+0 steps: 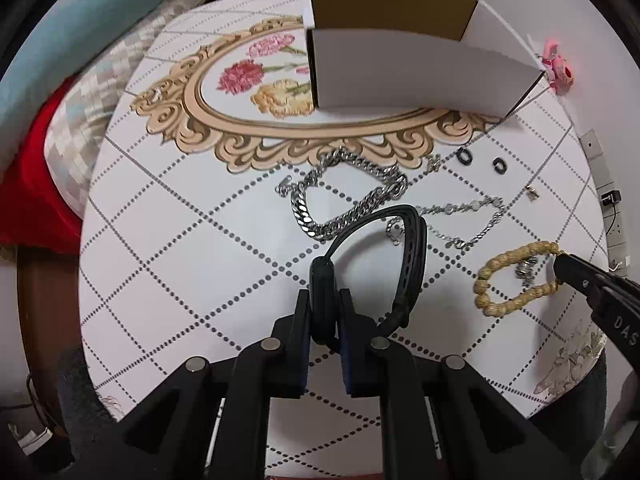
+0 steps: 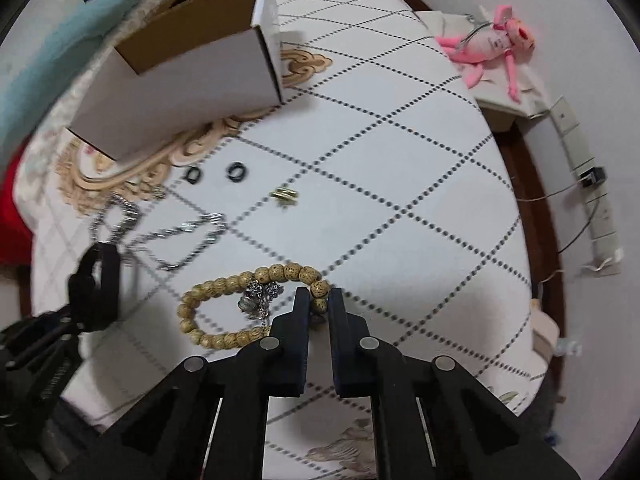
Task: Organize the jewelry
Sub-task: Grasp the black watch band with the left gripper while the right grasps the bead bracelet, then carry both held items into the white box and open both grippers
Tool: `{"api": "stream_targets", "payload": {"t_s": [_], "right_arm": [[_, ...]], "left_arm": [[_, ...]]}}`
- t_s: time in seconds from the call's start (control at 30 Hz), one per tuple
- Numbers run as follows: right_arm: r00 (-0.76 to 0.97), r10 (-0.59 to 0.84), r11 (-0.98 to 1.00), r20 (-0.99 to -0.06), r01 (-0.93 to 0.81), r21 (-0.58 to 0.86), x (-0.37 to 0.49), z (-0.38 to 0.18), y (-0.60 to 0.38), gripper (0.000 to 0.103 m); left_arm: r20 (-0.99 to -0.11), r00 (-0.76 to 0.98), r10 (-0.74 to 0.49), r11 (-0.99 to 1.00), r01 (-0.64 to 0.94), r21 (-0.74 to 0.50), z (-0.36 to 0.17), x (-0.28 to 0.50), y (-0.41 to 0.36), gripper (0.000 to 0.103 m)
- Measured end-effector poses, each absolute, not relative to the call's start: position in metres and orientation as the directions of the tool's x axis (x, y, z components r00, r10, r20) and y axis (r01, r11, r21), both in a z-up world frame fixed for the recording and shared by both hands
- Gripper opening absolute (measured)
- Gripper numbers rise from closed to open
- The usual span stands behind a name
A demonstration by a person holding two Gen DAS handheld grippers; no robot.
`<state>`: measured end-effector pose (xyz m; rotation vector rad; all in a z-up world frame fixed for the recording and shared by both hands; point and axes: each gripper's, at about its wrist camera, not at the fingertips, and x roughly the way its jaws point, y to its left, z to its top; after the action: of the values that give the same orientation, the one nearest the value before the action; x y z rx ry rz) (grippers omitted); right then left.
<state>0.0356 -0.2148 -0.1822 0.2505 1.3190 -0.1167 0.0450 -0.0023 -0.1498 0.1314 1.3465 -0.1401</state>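
Note:
My left gripper (image 1: 325,300) is shut on a black wristband (image 1: 412,248) and holds it above the round table (image 1: 160,240); it also shows in the right wrist view (image 2: 96,284). My right gripper (image 2: 319,300) is shut on a wooden bead bracelet (image 2: 224,284) that lies on the table; the bracelet also shows in the left wrist view (image 1: 504,276). A heavy silver chain (image 1: 344,196) and a thin silver chain (image 1: 464,216) lie mid-table. Two black rings (image 2: 216,173) and a small gold piece (image 2: 285,196) lie beyond. An open white cardboard box (image 1: 416,68) stands at the back.
A small silver charm (image 2: 260,298) lies inside the bead loop. A pink plush toy (image 2: 492,46) lies off the table at the far right. A power strip (image 2: 592,200) runs along the right wall. Cushions (image 1: 80,60) border the left.

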Motion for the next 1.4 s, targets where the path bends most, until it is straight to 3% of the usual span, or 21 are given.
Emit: {"api": "stream_targets", "payload": {"t_s": [0.47, 1.0, 1.4], "right_arm": [[0.383, 0.165, 0.963, -0.909, 0.137, 0.233, 0.039, -0.108, -0.2, 0.009], [0.537, 0.224, 0.959, -0.813, 0.026, 0.282, 0.115, -0.017, -0.196, 0.009], [0.438, 0.287, 0.942, -0.852, 0.031, 0.333, 0.211, -0.049, -0.196, 0.009]], "left_arm": [[-0.931, 0.35, -0.106, 0.987, 0.151, -0.056, -0.072, 0.051, -0.005, 0.01], [-0.892, 0.415, -0.181, 0.979, 0.16, -0.124, -0.031, 0.136, -0.025, 0.01], [-0.94, 0.253, -0.229, 0.97, 0.136, -0.2, -0.065, 0.214, -0.036, 0.011]]}}
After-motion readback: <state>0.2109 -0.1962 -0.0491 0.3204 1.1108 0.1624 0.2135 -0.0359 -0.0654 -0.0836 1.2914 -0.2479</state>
